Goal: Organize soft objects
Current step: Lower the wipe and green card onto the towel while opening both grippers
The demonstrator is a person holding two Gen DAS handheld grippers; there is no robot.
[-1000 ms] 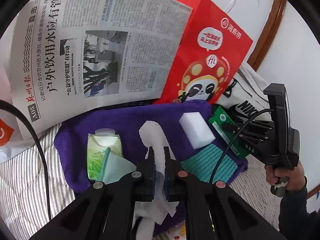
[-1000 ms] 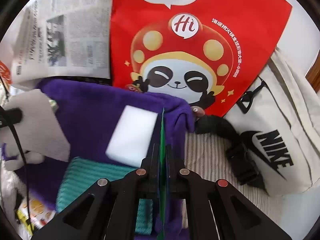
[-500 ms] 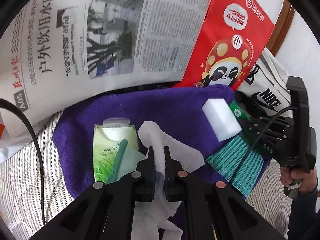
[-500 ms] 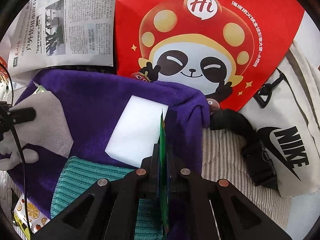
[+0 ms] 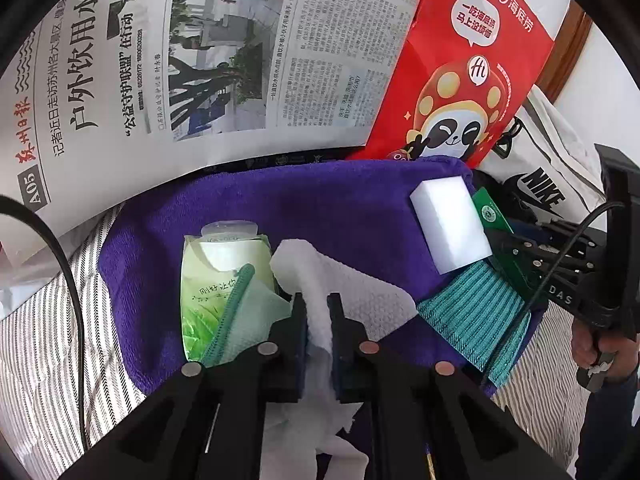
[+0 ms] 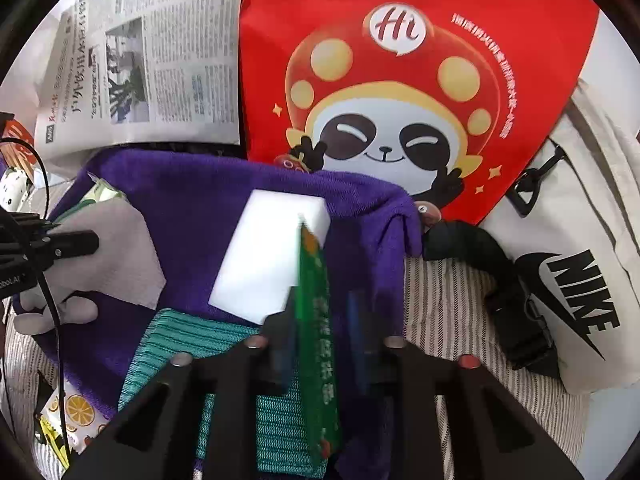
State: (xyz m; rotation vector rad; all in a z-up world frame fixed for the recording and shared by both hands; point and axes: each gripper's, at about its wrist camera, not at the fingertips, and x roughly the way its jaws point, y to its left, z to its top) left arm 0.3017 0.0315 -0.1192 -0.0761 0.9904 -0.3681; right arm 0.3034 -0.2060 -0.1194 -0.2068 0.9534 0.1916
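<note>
A purple towel lies spread on the striped sheet. On it sit a white sponge block, a teal knit cloth, a green wipes pack and a pale green cloth. My left gripper hangs low over the towel; its jaws are opening slightly, and the pads still press a bunched white paper towel. My right gripper is opening over the towel's right edge. A flat green packet stands between its fingers, leaning on the left one with a gap to the right.
A newspaper and a red panda paper bag stand behind the towel. A white Nike bag with a black strap buckle lies to the right. A snack packet is at the lower left. A hand holds the right gripper.
The left gripper has sunk toward the towel with the paper towel. The right jaws have parted, and the green packet now leans loose between them.
</note>
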